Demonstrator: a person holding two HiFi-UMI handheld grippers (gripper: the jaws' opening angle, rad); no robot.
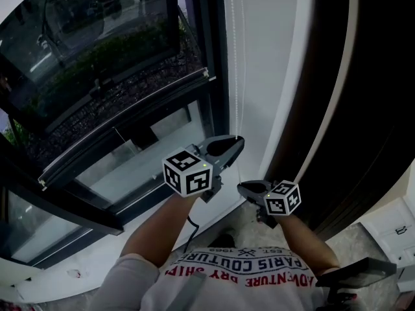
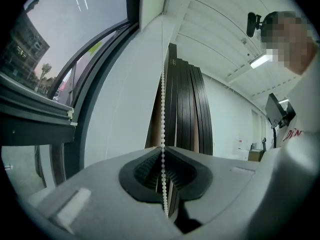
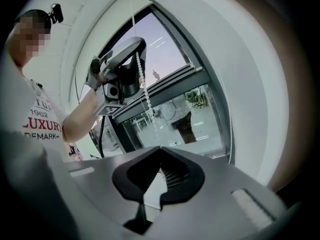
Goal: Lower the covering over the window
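A dark see-through roller shade (image 1: 97, 50) covers the upper window, and its bottom rail (image 1: 123, 127) slants across the glass. A white bead chain (image 1: 241, 76) hangs down the white frame. My left gripper (image 1: 238, 141) is shut on this chain; in the left gripper view the bead chain (image 2: 162, 99) runs straight down between its closed pads (image 2: 150, 166). Just below it, my right gripper (image 1: 241, 186) is also shut. In the right gripper view the bead chain (image 3: 142, 81) drops from the left gripper (image 3: 136, 46) into my right gripper's tips (image 3: 160, 147).
Tall dark panels (image 1: 350, 109) stand right of the white frame (image 1: 272, 76). A second strand of chain (image 3: 230, 129) hangs along that frame. A white cabinet (image 1: 395, 232) sits at the lower right. The person's forearms and printed shirt (image 1: 233, 267) fill the bottom.
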